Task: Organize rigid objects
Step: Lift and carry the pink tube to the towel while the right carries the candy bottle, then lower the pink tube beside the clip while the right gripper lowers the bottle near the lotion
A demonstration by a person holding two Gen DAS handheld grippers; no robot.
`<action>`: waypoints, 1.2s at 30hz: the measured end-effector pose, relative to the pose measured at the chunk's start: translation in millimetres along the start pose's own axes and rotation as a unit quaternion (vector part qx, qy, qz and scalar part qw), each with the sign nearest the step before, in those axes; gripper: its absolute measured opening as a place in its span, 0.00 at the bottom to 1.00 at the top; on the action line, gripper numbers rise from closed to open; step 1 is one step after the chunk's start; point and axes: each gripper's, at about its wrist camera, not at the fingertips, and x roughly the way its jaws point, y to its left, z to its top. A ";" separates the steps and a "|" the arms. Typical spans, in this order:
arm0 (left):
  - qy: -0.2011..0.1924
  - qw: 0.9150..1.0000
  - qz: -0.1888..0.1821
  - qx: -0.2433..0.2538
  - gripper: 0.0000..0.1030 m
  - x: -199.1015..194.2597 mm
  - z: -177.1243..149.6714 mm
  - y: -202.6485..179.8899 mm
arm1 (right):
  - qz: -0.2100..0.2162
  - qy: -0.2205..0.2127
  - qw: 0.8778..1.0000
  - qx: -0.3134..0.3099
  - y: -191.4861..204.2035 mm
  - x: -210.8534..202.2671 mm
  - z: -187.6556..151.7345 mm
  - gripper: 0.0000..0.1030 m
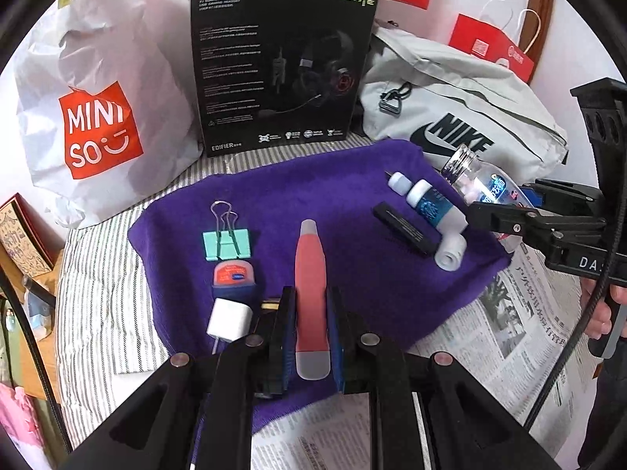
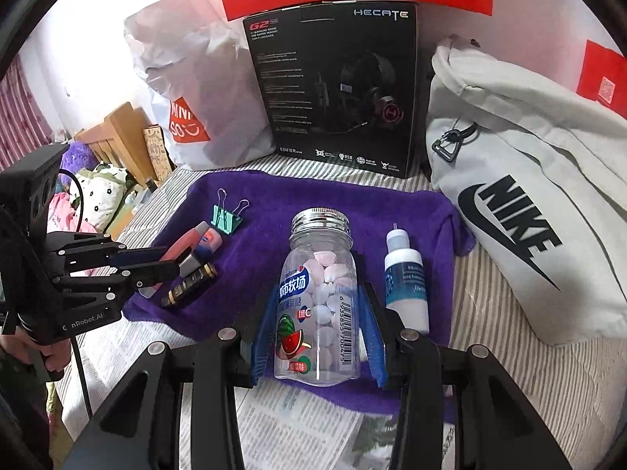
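While our left gripper pinches the pink pen at the near edge of the purple towel, our right gripper clamps the clear candy bottle near the towel's near right corner. A green binder clip lies toward the left edge, and a small dropper bottle sits just beside the candy bottle.

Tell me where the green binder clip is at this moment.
The green binder clip lies on the purple towel, toward its left side in the left wrist view, just behind the small round tin and left of the pink tool.
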 end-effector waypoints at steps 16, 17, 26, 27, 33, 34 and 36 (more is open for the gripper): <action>0.006 1.000 0.004 -0.015 0.15 19.1 13.0 24.8 | 0.033 0.057 0.998 0.006 -7.4 81.6 26.1 0.39; 0.006 1.000 0.004 -0.016 0.15 19.1 13.3 25.9 | 0.033 0.061 0.998 0.007 -6.2 86.5 26.0 0.39; 0.005 1.000 -0.006 -0.029 0.15 22.2 13.7 33.0 | 0.021 0.106 0.994 -0.028 11.1 127.0 21.3 0.39; 0.005 1.000 -0.006 -0.028 0.15 21.7 13.4 33.2 | 0.016 0.102 0.994 -0.035 13.0 127.4 21.3 0.39; 0.005 1.000 -0.008 -0.026 0.15 23.2 14.4 33.3 | 0.011 0.103 0.993 -0.051 15.8 128.6 21.6 0.40; 0.005 1.000 -0.009 -0.027 0.15 23.4 14.4 33.4 | 0.011 0.102 0.993 -0.058 16.6 128.3 20.6 0.40; 0.004 1.000 -0.010 -0.026 0.15 23.5 14.7 33.7 | 0.010 0.101 0.992 -0.069 17.8 126.7 19.6 0.40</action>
